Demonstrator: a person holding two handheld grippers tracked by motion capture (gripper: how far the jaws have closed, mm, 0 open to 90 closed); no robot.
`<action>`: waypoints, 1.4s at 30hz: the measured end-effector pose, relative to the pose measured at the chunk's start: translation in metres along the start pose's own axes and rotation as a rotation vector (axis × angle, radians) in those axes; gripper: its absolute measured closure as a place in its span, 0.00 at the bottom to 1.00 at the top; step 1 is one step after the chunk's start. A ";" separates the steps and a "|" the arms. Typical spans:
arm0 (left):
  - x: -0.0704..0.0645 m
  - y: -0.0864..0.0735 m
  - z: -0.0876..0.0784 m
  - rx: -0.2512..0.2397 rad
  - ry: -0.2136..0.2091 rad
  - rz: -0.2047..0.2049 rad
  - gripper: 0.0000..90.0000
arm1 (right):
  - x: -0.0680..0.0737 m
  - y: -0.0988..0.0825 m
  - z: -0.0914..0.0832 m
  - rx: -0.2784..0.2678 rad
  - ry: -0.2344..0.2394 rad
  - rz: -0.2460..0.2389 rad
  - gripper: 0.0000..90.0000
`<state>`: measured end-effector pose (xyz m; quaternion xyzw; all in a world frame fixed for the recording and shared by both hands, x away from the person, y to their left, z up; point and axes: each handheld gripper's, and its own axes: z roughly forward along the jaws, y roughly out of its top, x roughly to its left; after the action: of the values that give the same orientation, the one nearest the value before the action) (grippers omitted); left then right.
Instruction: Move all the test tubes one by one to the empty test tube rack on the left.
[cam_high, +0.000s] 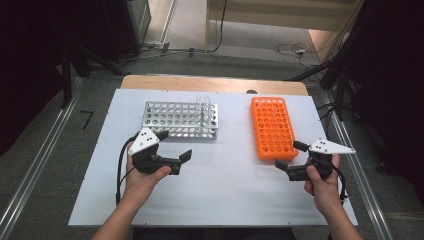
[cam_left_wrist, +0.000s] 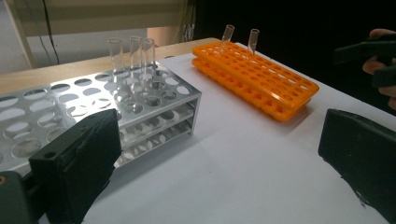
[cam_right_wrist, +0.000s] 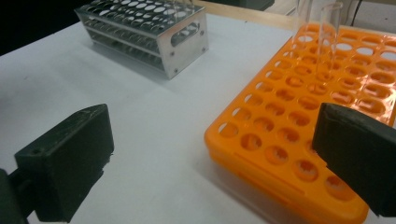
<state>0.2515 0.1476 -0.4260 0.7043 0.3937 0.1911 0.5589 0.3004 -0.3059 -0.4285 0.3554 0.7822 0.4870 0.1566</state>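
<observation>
A silver metal tube rack (cam_high: 180, 120) stands at the back left of the white table, with three clear glass tubes (cam_left_wrist: 133, 56) upright in its far right corner. To its right lies an orange plastic rack (cam_high: 272, 127) that holds two clear tubes (cam_left_wrist: 240, 37) at its far end. My left gripper (cam_high: 175, 145) is open just in front of the metal rack, nothing between its jaws. My right gripper (cam_high: 290, 155) is open at the orange rack's near right corner, also empty. In the right gripper view the orange rack (cam_right_wrist: 308, 112) lies between the jaws' line and the metal rack (cam_right_wrist: 149, 28) stands farther off.
The white table top (cam_high: 225, 190) has bare room between the racks and along the front. A wooden edge (cam_high: 210, 82) runs behind it. Metal rails (cam_high: 35, 165) flank the table on the floor, and cables (cam_high: 292, 49) lie beyond it.
</observation>
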 end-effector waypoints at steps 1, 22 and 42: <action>-0.001 -0.002 -0.002 -0.005 -0.005 -0.006 0.00 | -0.002 0.003 0.002 -0.003 -0.001 -0.001 0.00; -0.002 -0.022 -0.011 -0.005 -0.010 -0.040 0.00 | -0.049 0.050 0.056 0.023 -0.139 0.057 0.34; -0.001 -0.023 -0.010 0.000 -0.011 -0.043 0.00 | -0.090 0.052 0.107 0.167 -0.194 0.053 0.69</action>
<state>0.2354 0.1547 -0.4441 0.6966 0.4058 0.1750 0.5651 0.4474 -0.2857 -0.4427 0.4331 0.7916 0.3877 0.1886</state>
